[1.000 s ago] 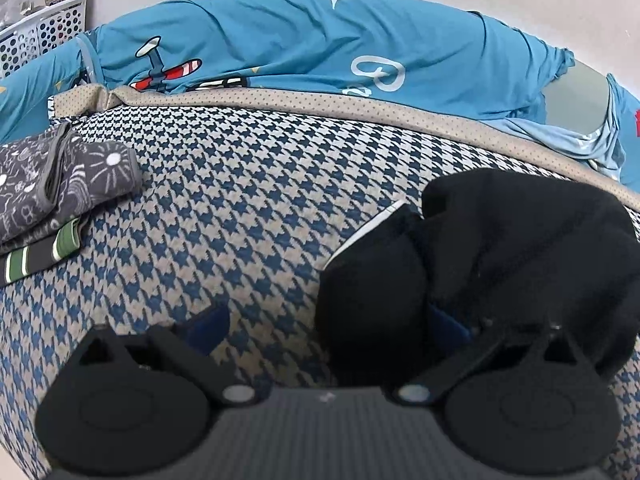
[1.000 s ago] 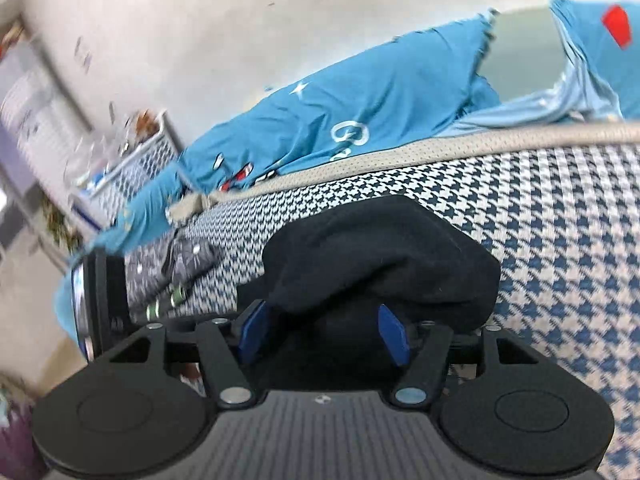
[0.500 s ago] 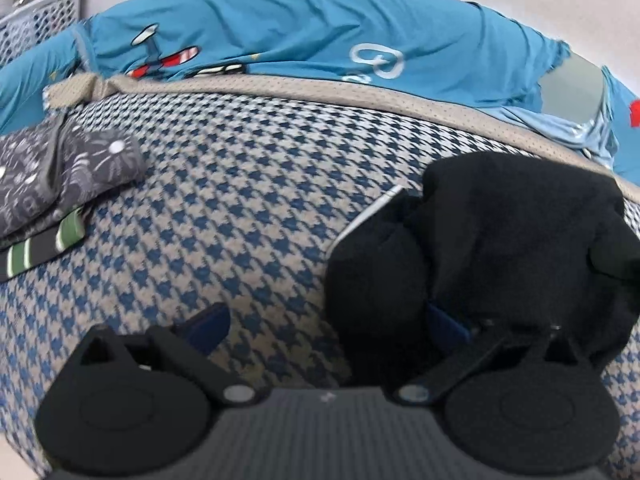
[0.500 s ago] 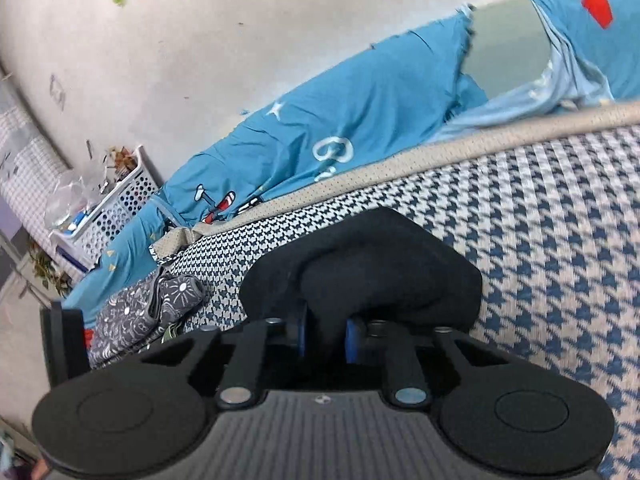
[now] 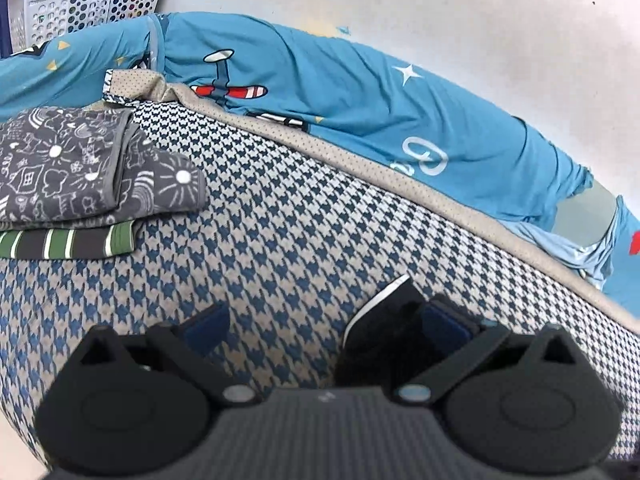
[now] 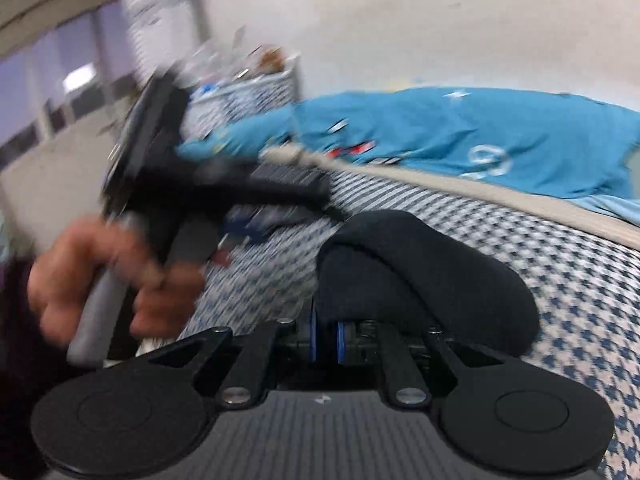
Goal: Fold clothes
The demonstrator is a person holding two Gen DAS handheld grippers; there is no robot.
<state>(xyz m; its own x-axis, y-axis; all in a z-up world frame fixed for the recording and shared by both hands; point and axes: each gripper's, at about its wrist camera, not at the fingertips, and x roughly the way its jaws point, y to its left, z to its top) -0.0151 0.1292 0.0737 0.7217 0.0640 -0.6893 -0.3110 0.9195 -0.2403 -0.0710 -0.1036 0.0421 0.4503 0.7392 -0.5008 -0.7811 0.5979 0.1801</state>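
A black garment [image 6: 420, 276] lies bunched on the houndstooth bed cover [image 5: 280, 240]. My right gripper [image 6: 325, 338] is closing, and its blue pads pinch a fold at the garment's near edge. My left gripper [image 5: 324, 320] is open wide above the cover with nothing between its fingers. An edge of the black garment [image 5: 380, 332] with a white tag lies against the inner side of its right finger. In the right wrist view a person's hand [image 6: 112, 280] holds the left gripper's handle, blurred, to the left of the garment.
A folded grey patterned garment [image 5: 80, 172] sits on a green striped one [image 5: 68, 242] at the left. A blue printed blanket [image 5: 360, 112] runs along the wall behind the bed. A white laundry basket [image 5: 88, 4] stands at the far left.
My right gripper has shut on the fold of the black garment and rolled. My left gripper has risen and swung left, so only the garment's edge stays in its view.
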